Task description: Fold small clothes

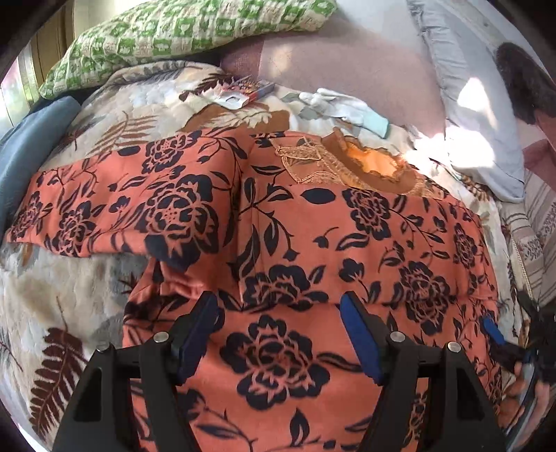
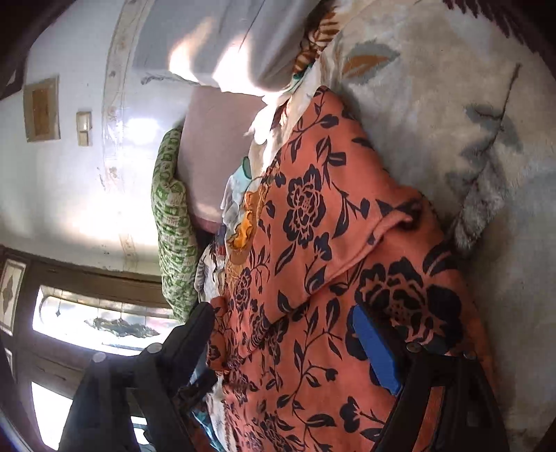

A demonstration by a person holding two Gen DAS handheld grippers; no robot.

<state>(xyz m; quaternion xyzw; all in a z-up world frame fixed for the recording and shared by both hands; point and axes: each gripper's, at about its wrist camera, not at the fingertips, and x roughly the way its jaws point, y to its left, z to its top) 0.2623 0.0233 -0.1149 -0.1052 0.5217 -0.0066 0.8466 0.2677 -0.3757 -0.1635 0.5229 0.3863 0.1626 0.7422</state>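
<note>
My left gripper [image 1: 278, 333] hangs with its blue-padded fingers spread wide over the orange garment with a dark navy flower print [image 1: 278, 226]; nothing sits between the pads, and I cannot tell whether they touch the cloth. My right gripper [image 2: 288, 347] is tipped on its side, jaws wide apart, with a fold of that same garment [image 2: 312, 278] lying between them; its blue pad [image 2: 377, 351] rests against the fabric, but the fingers are not clamped on it. From the left wrist view, the right gripper [image 1: 504, 340] shows at the garment's right edge.

The garment lies spread flat on a cream plush blanket with brown fern leaves [image 1: 52, 313], one sleeve stretched out to the left, its embroidered gold neckline [image 1: 347, 163] toward the far side. Just beyond the neckline lies a small pale blue-white cloth [image 1: 347, 107]. Farther back sits a green-and-cream patterned pillow [image 1: 180, 31], and a grey pillow [image 1: 469, 114] lies to the right.
</note>
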